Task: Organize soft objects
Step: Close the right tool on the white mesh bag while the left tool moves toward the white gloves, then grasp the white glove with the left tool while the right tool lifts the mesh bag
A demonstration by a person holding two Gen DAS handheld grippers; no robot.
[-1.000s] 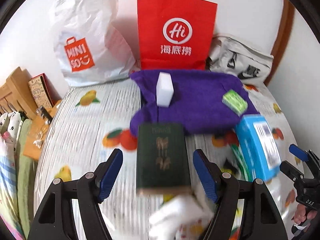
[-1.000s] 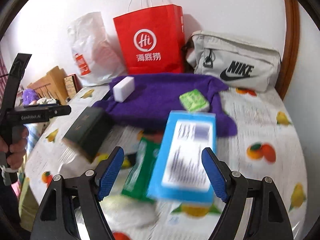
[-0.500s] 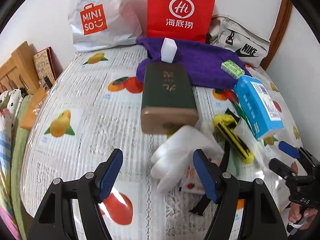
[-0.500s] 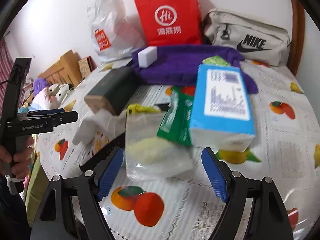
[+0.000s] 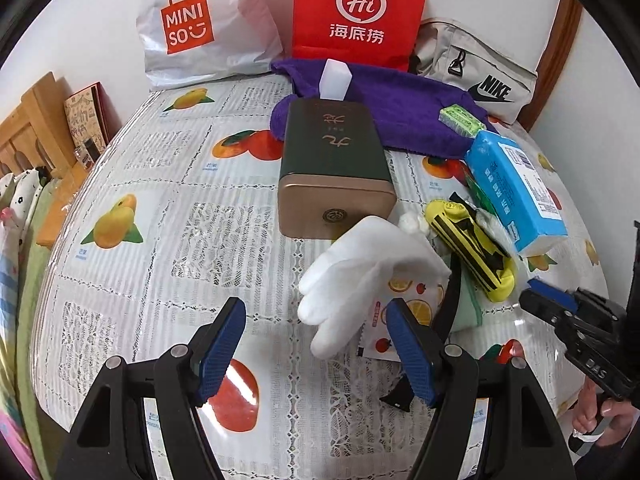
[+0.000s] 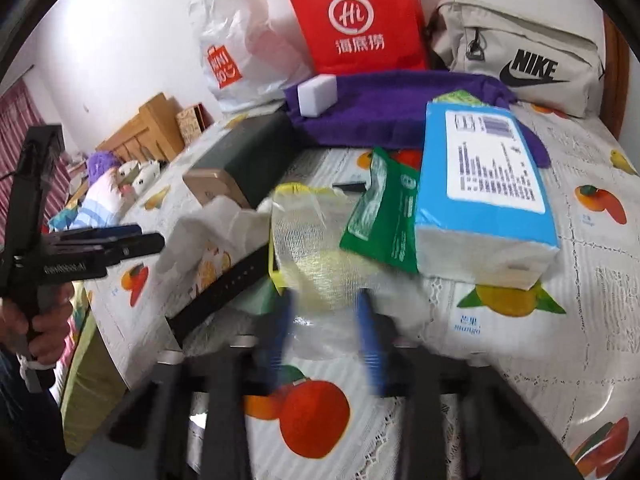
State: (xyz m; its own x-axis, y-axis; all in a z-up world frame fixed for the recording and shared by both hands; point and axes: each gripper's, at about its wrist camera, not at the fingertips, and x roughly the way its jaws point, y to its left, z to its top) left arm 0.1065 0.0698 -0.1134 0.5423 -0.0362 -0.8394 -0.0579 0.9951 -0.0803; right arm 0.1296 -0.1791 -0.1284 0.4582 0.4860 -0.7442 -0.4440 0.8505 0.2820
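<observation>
A white glove lies on the table just beyond my open, empty left gripper. A yellow and black sock lies to its right. A purple towel lies at the back with a white sponge and a green sponge on it. In the right wrist view my right gripper is blurred, its fingers narrowed around the near edge of a clear mesh bag. I cannot tell if they grip it. The glove shows left of the bag.
A dark green tin lies mid-table. A blue tissue pack and green packet lie right. A red paper bag, white Miniso bag and grey Nike bag stand at the wall. A black strap lies near the front.
Both grippers have pulled back and lower toward the near table edge. The right gripper's fingers have closed in from wide open around the mesh bag. The left stays open.
</observation>
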